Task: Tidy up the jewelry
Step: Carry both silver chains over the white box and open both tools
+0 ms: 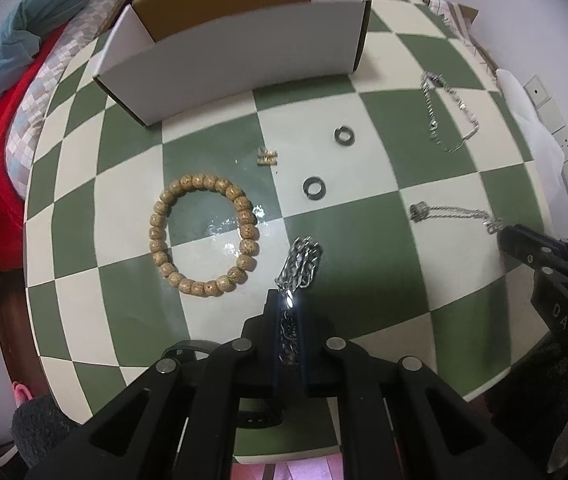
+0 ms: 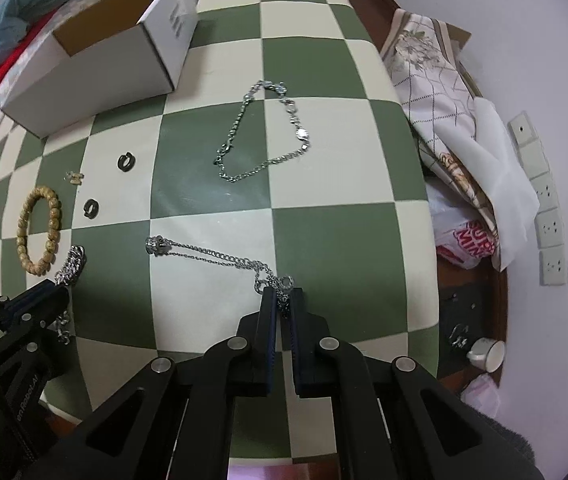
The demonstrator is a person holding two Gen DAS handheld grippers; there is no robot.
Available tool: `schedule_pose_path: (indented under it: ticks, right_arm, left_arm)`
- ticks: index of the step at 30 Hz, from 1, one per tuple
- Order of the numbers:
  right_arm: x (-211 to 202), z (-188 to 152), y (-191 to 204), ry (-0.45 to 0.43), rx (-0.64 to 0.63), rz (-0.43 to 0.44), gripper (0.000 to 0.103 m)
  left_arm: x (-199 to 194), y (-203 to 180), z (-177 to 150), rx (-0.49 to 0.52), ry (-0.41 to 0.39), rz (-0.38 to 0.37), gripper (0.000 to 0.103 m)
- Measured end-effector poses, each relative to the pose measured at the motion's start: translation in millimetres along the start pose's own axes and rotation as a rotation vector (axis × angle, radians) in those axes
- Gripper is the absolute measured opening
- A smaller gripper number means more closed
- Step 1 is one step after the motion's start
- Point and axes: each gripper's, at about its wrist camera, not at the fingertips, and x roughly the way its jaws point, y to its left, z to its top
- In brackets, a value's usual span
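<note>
Dangling from left tongs (image 1: 288,304) — chunky chain (image 1: 300,266), pinched fast.

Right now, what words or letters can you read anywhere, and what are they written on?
"DAS": raised letters on the right gripper, seen from the left wrist camera.
"SUR" over "MIN": red letters on a plastic bag beside the table, cut off by cloth.
Black print on the end of the white box: too blurred to read.
Pale lettering on the left gripper, low in the right wrist view: too small and warped to read.
</note>
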Motion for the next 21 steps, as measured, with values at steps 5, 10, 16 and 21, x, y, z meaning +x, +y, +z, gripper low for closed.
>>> schedule_pose_path:
  ticks: [5,10,16,21]
  right_arm:
    - [-23,-4,-14,-0.046,0.049,0.066,0.006]
    - [-51,-6,-20,-0.095,0.066,0.117,0.006]
    - [-89,-3,-17,-0.162,0.050,0.174,0.006]
    - [-117,5,-10,-0.194,0.033,0.200,0.006]
  left_arm:
    - [-26,5,-3,-0.012,-0.037,-0.038,0.004]
    - [-53,17,-3,-0.039,-0.075,-0.088,0.004]
    - [-80,24,15,-0.077,-0.116,-0.133,0.004]
    - [-109,33,26,-0.094,-0.152,-0.161,0.004]
